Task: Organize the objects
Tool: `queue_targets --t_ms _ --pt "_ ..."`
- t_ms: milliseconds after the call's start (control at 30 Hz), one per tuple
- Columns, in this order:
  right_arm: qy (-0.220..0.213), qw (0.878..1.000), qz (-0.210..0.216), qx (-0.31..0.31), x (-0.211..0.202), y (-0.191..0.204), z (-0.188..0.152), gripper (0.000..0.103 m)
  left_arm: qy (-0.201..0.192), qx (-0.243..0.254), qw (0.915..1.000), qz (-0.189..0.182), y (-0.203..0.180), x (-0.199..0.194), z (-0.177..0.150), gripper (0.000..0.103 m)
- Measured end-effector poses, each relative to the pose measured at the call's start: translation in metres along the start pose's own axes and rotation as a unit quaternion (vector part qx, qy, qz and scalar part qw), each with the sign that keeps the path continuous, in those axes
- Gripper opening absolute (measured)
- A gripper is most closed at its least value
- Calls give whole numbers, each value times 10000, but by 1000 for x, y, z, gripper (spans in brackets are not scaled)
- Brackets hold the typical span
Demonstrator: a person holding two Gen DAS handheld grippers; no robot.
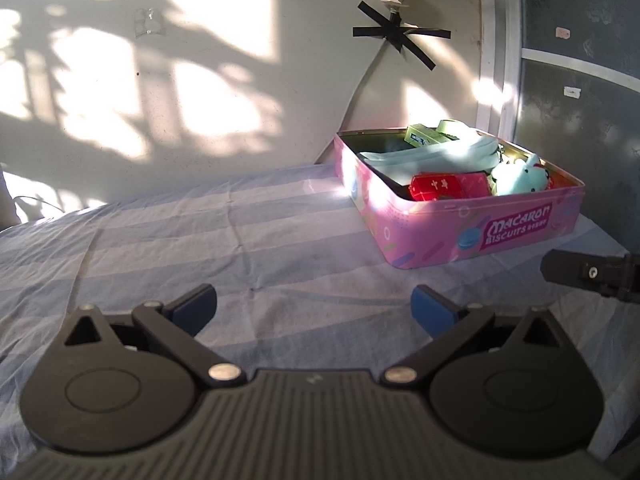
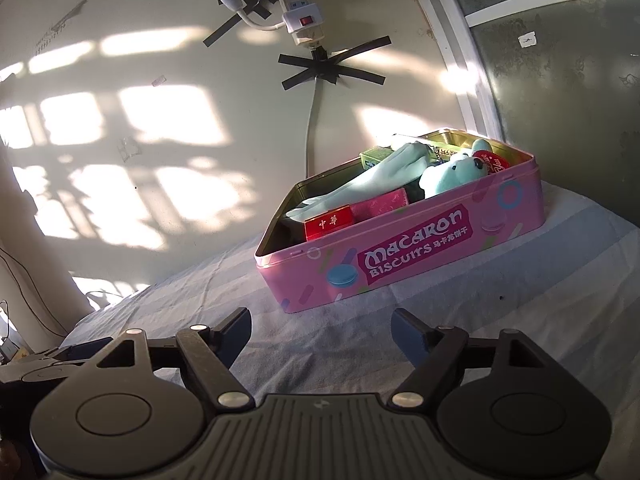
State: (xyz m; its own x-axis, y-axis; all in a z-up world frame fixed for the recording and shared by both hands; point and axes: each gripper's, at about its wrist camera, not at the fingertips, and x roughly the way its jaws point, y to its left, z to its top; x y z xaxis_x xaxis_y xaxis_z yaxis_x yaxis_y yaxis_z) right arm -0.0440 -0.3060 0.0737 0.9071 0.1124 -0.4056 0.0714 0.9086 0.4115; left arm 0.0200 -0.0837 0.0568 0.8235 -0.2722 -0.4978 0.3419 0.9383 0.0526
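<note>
A pink "Macaron Biscuits" tin [image 1: 516, 232] [image 2: 420, 256] stands open on the striped blue cloth [image 1: 260, 240] by the wall. Inside lie a red box [image 1: 434, 186] [image 2: 329, 222], a pale mint glove [image 1: 432, 152] [image 2: 372, 184], a mint plush toy [image 1: 520, 178] [image 2: 448, 174] and a small green box [image 1: 420, 134] [image 2: 372, 157]. My left gripper [image 1: 314, 310] stands open over bare cloth, short and left of the tin, with nothing between its fingers. My right gripper [image 2: 322, 334] is open too, empty, just in front of the tin's long side.
A white power strip [image 2: 300, 12] and its cable are taped to the wall behind the tin. A frosted glass door [image 2: 560, 80] closes the right side. The other gripper's black body [image 1: 592, 274] juts in at the right of the left wrist view, also seen at lower left [image 2: 44, 364].
</note>
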Motion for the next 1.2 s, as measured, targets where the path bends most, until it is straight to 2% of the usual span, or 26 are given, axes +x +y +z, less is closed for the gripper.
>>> queue_targets --t_ms 433,600,833,1033,1200 --pt "28 10000 6 38 0 -2 -1 78 -158 79 9995 243 -2 -6 1 103" --pt "76 10000 -5 62 2 -4 -4 78 -293 194 9981 503 -4 -8 -1 103" --pt "156 9999 5 27 6 -2 -7 78 -246 241 9966 754 -2 -4 -4 103" --pt "224 9997 -7 20 9 -1 -9 78 86 119 9982 587 2 3 -5 103" --pt "264 9997 0 -13 10 0 -10 78 309 84 9976 613 2 9 -9 103"
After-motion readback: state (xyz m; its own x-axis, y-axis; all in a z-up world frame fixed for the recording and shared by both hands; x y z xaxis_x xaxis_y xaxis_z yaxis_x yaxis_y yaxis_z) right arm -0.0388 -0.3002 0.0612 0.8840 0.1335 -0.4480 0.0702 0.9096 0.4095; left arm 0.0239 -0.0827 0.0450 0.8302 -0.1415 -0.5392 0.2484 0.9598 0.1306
